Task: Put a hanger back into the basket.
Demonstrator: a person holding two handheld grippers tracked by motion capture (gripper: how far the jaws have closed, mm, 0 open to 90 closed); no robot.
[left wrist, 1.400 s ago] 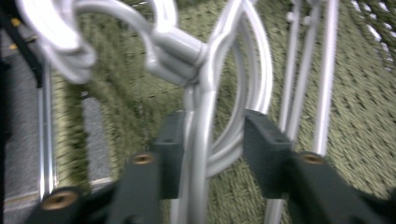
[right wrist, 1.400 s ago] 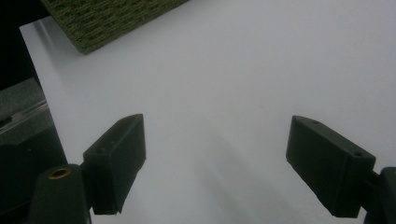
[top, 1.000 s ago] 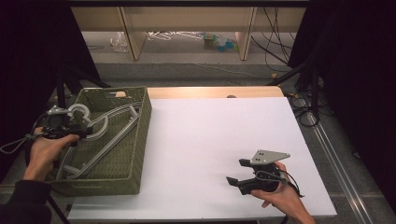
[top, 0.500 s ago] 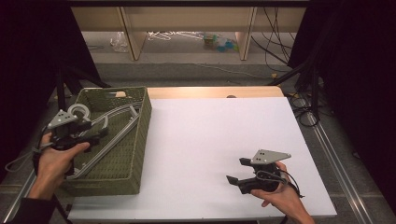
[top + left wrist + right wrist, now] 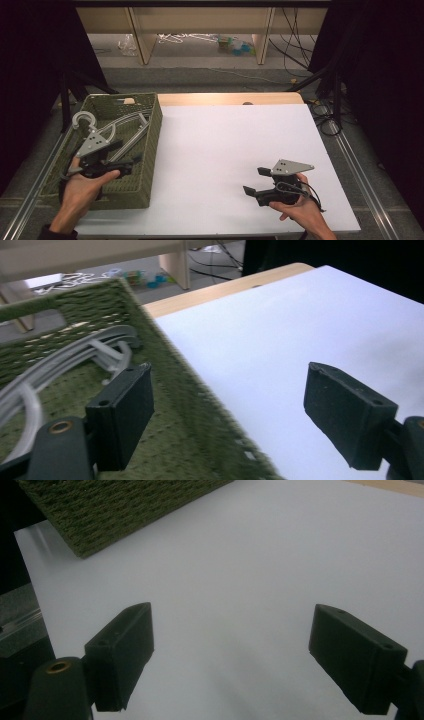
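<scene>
A green woven basket [image 5: 157, 131] stands at the table's left and holds several grey plastic hangers [image 5: 126, 122]. A hand holds my left gripper [image 5: 129, 156] above the basket's near right part, pointing right. In the left gripper view its jaws have just been opening and the left gripper [image 5: 227, 370] now stands wide open. It straddles the basket's right rim [image 5: 167, 352] from above and grips nothing. The hangers [image 5: 65, 357] lie to the left of that rim. My right gripper [image 5: 253, 180] rests low over the white table top [image 5: 230, 140] at the front right. Its jaws point left, and the right gripper [image 5: 232, 607] is open and empty.
The basket's corner [image 5: 125, 510] lies ahead of the right gripper, across bare white surface. A wooden strip [image 5: 225, 98] borders the table's far edge. Shelving and clutter sit on the floor beyond. Black stands and cables flank both sides.
The left hand has carried its gripper rightward from the basket's left edge to near the right wall, and its jaws stand wider. The right gripper has not moved.
</scene>
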